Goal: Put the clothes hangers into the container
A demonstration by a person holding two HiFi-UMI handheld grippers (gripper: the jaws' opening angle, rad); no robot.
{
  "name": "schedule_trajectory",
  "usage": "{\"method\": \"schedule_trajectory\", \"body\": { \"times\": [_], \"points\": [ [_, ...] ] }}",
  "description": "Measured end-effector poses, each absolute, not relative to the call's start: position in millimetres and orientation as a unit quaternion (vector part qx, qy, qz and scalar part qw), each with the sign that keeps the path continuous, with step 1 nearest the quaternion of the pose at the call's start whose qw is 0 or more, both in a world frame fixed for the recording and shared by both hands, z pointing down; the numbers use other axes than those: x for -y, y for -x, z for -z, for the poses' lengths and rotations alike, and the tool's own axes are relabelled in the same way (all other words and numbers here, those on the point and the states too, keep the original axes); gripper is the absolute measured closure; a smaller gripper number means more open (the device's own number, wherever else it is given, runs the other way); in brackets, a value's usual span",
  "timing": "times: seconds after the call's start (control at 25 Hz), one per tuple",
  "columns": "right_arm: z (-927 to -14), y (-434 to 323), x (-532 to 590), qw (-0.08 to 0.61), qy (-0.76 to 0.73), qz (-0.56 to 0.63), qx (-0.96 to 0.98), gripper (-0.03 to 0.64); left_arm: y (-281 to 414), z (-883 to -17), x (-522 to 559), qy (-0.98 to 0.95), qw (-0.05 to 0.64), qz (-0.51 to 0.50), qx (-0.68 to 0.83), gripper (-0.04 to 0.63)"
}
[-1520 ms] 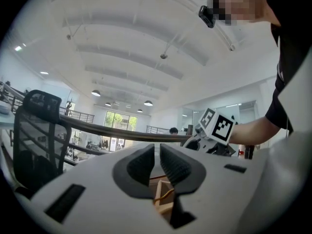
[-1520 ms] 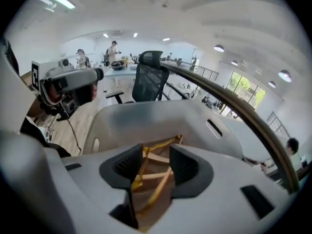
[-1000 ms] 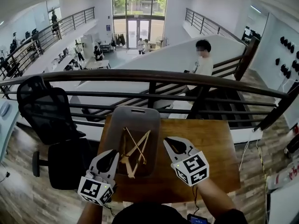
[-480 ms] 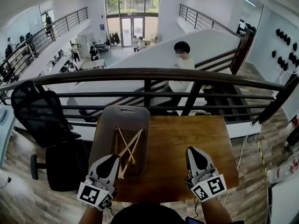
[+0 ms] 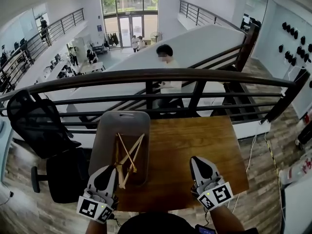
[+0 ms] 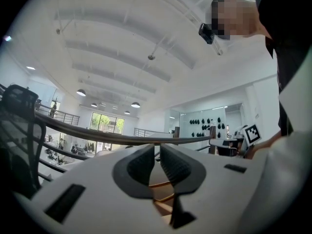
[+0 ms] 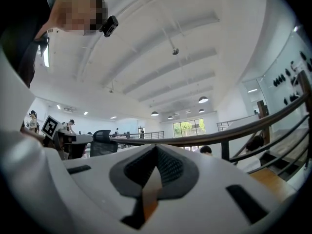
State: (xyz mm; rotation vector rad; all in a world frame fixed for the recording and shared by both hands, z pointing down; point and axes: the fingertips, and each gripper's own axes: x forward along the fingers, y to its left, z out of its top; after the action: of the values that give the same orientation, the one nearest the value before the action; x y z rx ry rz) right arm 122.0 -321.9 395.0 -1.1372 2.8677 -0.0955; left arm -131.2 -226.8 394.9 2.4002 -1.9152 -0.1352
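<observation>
Open mezzanine with a wood-plank floor. A dark metal railing (image 5: 156, 75) runs along the 12 o'clock edge of the brown wooden tabletop (image 5: 195, 140). Past the railing a person in a white top (image 5: 165, 65) is on the staircase. A black mesh office chair (image 5: 39, 126) stands off the tabletop at 9 o'clock.

The grey plastic oblong container (image 5: 113, 126) takes up the tabletop's left side, its far end almost under the railing. The light wooden clothes hangers (image 5: 127, 152) lie crossed inside it, down toward its 6 o'clock end.

The left claw (image 5: 109, 170) is at 7 o'clock, right at the container's near end, just beside the hangers' lower tips. It's pretty much closed, with just a sliver between the pads and nothing pinched that I can see. The right claw (image 5: 199, 161) is at 5 o'clock over bare wood, well apart from the container, pads pressed together and empty.
</observation>
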Motion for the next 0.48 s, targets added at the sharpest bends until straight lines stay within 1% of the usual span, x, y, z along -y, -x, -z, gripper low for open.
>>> {"method": "schedule_trajectory", "body": {
  "times": [0.48],
  "points": [
    [-394.3,-102.6,312.6,0.018,0.349,0.028,-0.937,0.624,131.3,-395.7,224.7,-0.784,0.036,0.04,0.618,0.554]
  ]
}}
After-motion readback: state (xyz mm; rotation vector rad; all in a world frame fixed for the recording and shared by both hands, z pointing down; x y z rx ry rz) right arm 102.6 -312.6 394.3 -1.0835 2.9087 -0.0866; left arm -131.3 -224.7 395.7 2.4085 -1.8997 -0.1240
